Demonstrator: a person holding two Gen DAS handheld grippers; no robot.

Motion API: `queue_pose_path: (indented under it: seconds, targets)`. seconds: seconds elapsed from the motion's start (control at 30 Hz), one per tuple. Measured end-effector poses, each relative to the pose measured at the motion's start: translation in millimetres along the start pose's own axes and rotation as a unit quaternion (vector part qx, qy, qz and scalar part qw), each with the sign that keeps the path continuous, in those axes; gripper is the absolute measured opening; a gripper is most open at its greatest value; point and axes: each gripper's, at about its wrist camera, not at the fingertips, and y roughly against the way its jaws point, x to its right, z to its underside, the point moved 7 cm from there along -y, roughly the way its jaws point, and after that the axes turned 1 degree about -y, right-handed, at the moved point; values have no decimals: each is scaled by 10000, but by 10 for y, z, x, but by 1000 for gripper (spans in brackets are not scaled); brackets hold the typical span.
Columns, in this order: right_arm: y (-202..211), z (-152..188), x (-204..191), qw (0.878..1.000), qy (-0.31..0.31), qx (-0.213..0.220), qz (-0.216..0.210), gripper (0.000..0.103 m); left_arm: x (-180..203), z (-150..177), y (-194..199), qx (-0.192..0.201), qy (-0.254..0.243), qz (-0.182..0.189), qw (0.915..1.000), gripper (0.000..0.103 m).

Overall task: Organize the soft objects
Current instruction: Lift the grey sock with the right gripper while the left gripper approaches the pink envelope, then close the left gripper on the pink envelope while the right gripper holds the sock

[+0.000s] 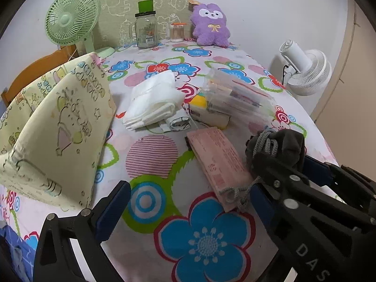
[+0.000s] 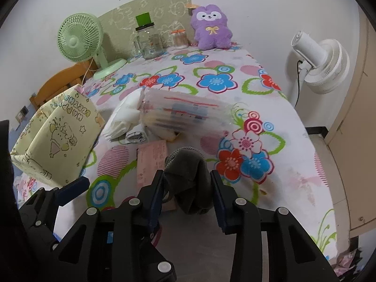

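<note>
A dark grey knitted cloth (image 2: 189,178) sits between the pads of my right gripper (image 2: 186,190), which is shut on it above the flowered tablecloth (image 2: 270,98). The cloth (image 1: 279,145) and the right gripper (image 1: 277,171) also show in the left wrist view. My left gripper (image 1: 188,202) is open and empty over the tablecloth (image 1: 150,213). A folded white cloth (image 1: 152,98) lies mid-table, also in the right wrist view (image 2: 124,115). A purple plush toy (image 1: 210,24) stands at the back, also in the right wrist view (image 2: 210,27).
A yellow fabric box (image 1: 58,127) stands at the left. A pink paper packet (image 1: 216,162) and a clear plastic bag of items (image 1: 237,96) lie mid-table. A glass jar (image 1: 145,30), cotton swabs (image 1: 177,31) and a green fan (image 1: 70,18) stand at the back. A white fan (image 1: 305,70) stands right.
</note>
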Motion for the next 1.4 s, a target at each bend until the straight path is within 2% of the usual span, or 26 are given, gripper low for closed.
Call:
queue_pose_path:
  seconds: [0.5,0.7,0.77,0.83,0.87,0.93,1.03,1.2,1.4]
  targets:
    - [-38,-181,376,9991,-242,188,279,37,266,-244,-247,18,-226,-70,9997,100]
    - [-90,-190,397,9991,-264,155,280,37,269,-254,-296,-18,-203,-61,9998,90]
    - [-89,-187,393,9991,-274,151,277,37,278,-255,-289,-13,-204,10,9998,84]
    - [-86,-189,378,9992,-289,150,243,37,305,-242,-270,-23,-229,178,9996,69]
    - [-80,-188,369,9992,-302,155,220,37,320,-237,-258,-34,-255,295,9992,65]
    - [-69,-188,352,9992,-316,164,208,37,326,-230,-233,-24,-267,360,9990,47]
    - [-51,-172,320,9992,-316,158,197,37,333,-207,-210,-51,-285,397,9988,42]
    - [7,-146,230,9994,-234,180,170,37,294,-149,-143,-124,-252,416,9987,41]
    - [123,-134,113,9994,-130,279,167,37,214,-129,16,13,-246,348,9991,41]
